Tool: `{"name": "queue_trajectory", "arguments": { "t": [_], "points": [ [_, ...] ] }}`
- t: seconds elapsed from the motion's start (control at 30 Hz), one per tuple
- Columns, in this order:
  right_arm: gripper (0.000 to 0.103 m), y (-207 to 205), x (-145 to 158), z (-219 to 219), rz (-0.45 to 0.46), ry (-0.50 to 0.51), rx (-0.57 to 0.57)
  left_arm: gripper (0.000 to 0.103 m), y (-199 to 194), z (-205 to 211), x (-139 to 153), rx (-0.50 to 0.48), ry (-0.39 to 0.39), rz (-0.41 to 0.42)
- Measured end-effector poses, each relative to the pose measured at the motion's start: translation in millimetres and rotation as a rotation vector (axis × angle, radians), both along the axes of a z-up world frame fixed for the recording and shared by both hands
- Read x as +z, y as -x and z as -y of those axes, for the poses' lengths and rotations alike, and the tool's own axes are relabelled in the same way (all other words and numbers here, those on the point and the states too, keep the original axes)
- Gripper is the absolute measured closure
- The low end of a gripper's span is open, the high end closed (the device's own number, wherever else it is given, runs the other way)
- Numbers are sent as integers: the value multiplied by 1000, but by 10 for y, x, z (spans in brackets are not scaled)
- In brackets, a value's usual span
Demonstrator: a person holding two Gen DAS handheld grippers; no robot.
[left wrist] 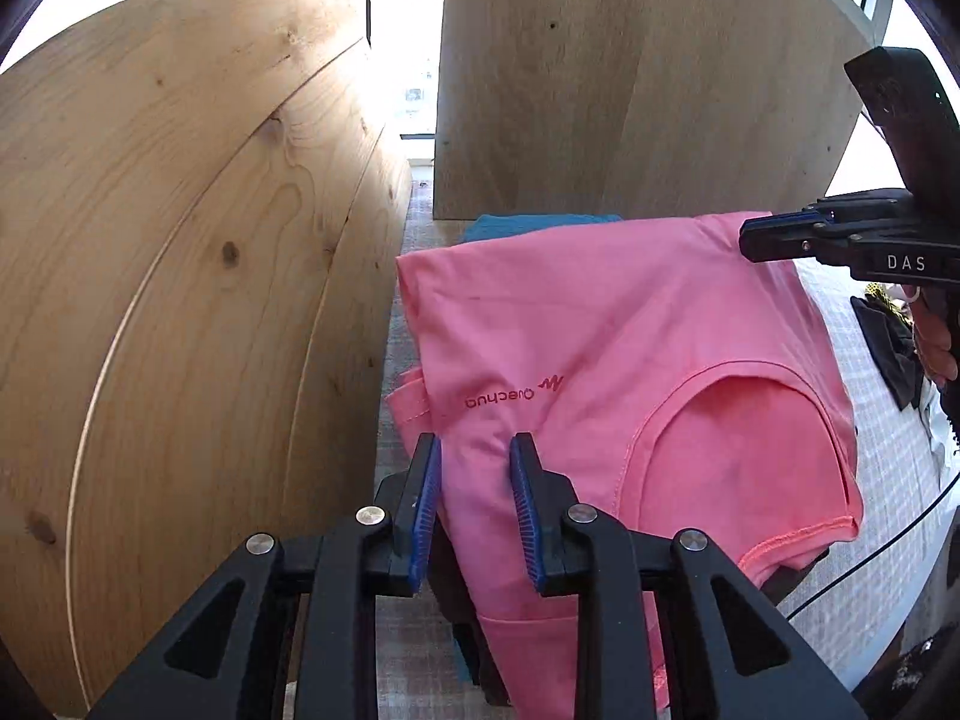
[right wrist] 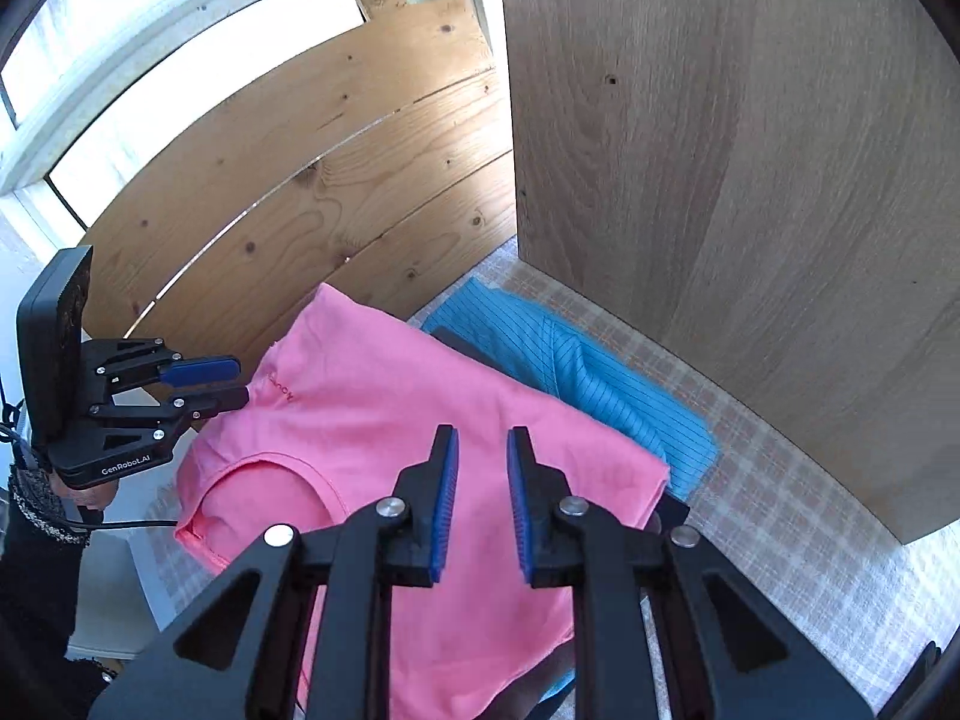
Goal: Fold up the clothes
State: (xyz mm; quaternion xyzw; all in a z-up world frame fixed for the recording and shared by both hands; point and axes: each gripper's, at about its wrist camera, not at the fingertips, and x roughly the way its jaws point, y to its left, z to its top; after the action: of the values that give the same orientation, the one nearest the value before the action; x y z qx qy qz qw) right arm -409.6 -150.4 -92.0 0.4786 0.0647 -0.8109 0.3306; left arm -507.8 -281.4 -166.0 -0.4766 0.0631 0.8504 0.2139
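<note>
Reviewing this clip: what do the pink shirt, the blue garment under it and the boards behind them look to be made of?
Pink shirt: thin matte knit, probably cotton or synthetic jersey; it drapes softly, with stitched hems and a printed logo.
Blue garment: finer fabric with faint pinstripes, possibly woven; hard to tell.
Left boards: unfinished-looking pine, with knots and plank seams.
Right panel: smooth oak-look board, possibly laminate.

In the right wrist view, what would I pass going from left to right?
Left gripper → pink T-shirt → blue garment → checked cloth → tall wooden panel.
</note>
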Motion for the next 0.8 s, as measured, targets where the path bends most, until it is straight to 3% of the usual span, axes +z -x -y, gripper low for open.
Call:
{"name": "queue_trajectory", "arguments": {
  "t": [0.13,0.23,0.3,0.33,0.47,0.57,0.63,0.67,0.73,0.8],
  "points": [
    [73,77,-79,-38,-19,-48,-66,76,105,-45,311,2,-30,-83],
    [73,142,-354,-33,16,-145,-72,74,389,-245,221,-27,-20,-78],
    [73,38,-308,-113,-14,-169,-88,74,591,-339,-8,1,68,-13],
    [73,-42,-242,-168,-24,-145,-90,82,610,-340,-45,18,103,-3],
    [73,-510,28,-379,14,38,-42,79,226,-152,301,-9,5,-82],
    [73,-834,-137,-392,74,14,-15,77,-177,-87,420,-80,-68,-92],
    [73,-1024,-345,-408,114,-50,-9,70,-338,-86,285,-112,-83,-56],
    [73,-1119,-449,-417,134,-82,-5,70,-413,-85,209,-124,-81,-37],
    [73,-1292,-513,-502,135,-120,-19,70,-494,-72,-54,-90,31,9],
    [73,-1413,-376,-612,109,-96,-60,70,-583,25,-77,-70,29,17]
  ]
}}
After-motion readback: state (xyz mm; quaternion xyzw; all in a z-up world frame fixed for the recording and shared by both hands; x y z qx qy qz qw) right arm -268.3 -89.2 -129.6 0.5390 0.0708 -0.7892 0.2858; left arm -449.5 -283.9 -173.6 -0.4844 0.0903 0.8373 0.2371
